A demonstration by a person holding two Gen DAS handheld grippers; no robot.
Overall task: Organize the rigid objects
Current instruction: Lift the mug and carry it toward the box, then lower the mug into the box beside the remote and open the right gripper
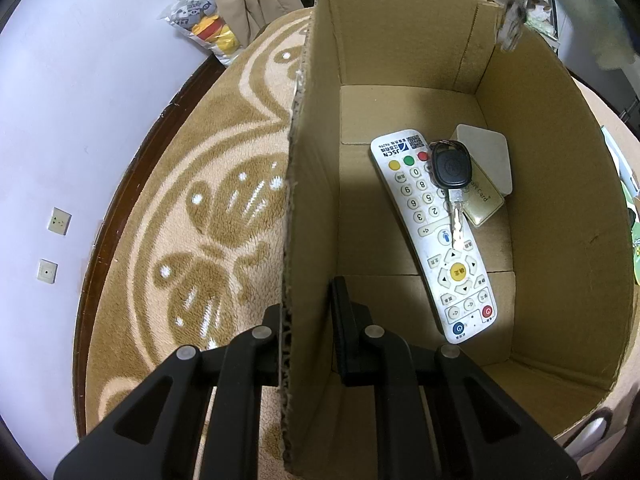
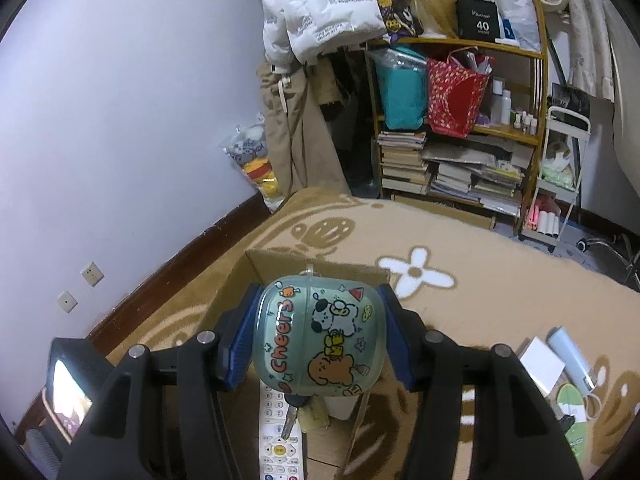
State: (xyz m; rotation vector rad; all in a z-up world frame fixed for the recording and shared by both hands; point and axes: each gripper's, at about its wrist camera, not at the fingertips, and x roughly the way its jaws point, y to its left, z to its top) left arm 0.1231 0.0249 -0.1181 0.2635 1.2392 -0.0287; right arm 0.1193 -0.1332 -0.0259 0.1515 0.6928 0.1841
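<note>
1. Brown cardboard box [image 1: 400, 40] is my landmark here. My left gripper [image 1: 306, 344] is closed on its left wall, one finger outside and one inside, I think to keep the box from sliding on the beige patterned blanket [image 1: 208, 200].
2. Inside the box, on its floor, lie a white remote control [image 1: 430, 236], a black car key [image 1: 452, 176] resting across the remote, and beside them a pale green card [image 1: 484, 202] partly on top of a white square piece [image 1: 490, 148].
3. My right gripper [image 2: 318, 336] is clamped on a pale green case with cartoon animals [image 2: 320, 332], its blue pads pressing on both sides. I hold it in the air above the box, over the remote.
4. I judge the case goes into the box next, on the free floor beside the remote.
5. Outside the box, on the blanket to its right, a white card [image 2: 540, 364] and a light blue tube [image 2: 570, 358] still wait.
</note>
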